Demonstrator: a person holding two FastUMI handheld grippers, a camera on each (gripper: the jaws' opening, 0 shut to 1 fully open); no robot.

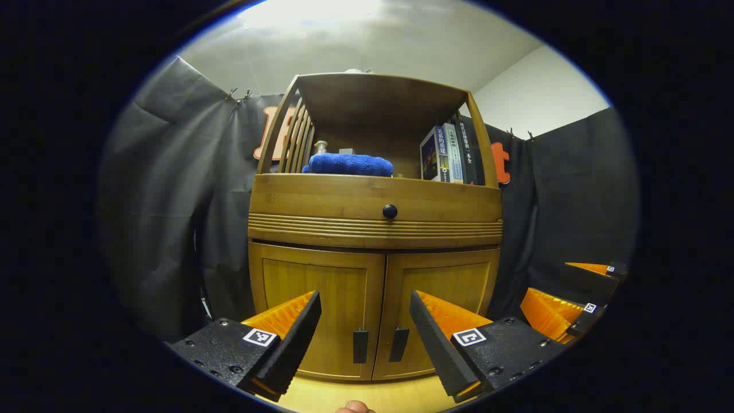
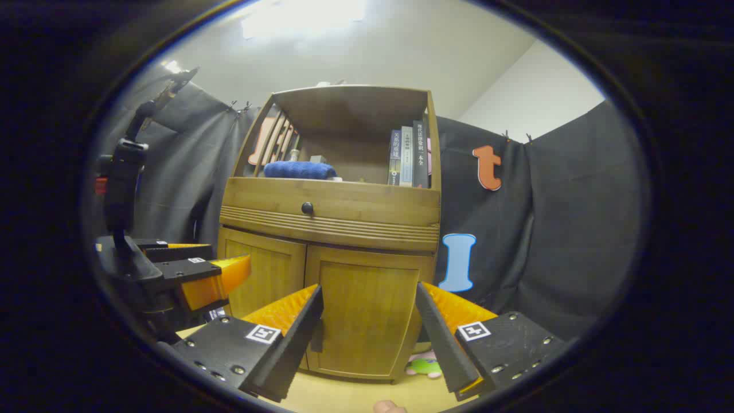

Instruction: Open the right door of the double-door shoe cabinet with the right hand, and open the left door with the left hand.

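Note:
The wooden shoe cabinet (image 1: 375, 229) stands straight ahead of me, with both lower doors closed. In the left gripper view the left door (image 1: 321, 298) and right door (image 1: 447, 287) meet at two black handles (image 1: 360, 346), side by side. My left gripper (image 1: 367, 327) is open, a short way in front of those handles and touching nothing. To its right, my right gripper (image 1: 573, 289) also hangs open. In the right gripper view my right gripper (image 2: 370, 332) faces the right door (image 2: 367, 310), still short of it. Its left finger partly hides a handle (image 2: 316, 343). My left gripper (image 2: 195, 261) shows at the left.
A drawer with a black knob (image 1: 390, 211) sits above the doors. The open shelf holds a blue towel (image 1: 350, 164) and several books (image 1: 450, 154). A small green toy (image 2: 424, 366) lies on the floor by the cabinet's right foot. Black cloth walls surround the cabinet.

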